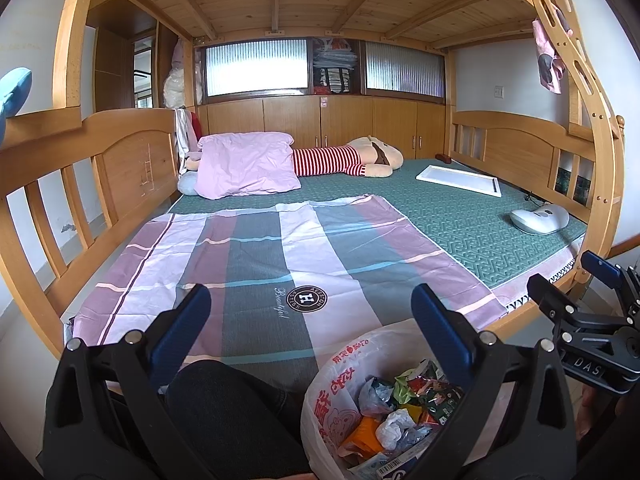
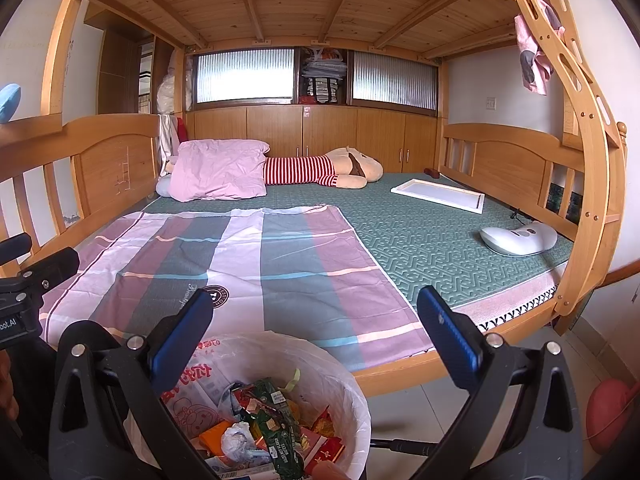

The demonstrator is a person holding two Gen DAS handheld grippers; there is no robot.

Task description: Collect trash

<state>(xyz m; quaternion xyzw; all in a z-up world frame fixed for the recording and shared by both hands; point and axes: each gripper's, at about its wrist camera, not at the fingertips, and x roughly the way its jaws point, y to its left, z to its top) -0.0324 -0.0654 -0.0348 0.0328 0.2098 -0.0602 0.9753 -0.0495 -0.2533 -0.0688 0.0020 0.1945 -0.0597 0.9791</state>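
A trash bin lined with a white plastic bag stands on the floor at the bed's near edge; it also shows in the right wrist view. It holds several crumpled wrappers and tissues. My left gripper is open and empty, above the bin's left side. My right gripper is open and empty, above the bin. The right gripper also shows at the right edge of the left wrist view.
The wooden bunk bed carries a striped sheet, a pink pillow, a plush doll, a white frame and a white device. A dark trouser leg is beside the bin. A red object lies on the floor.
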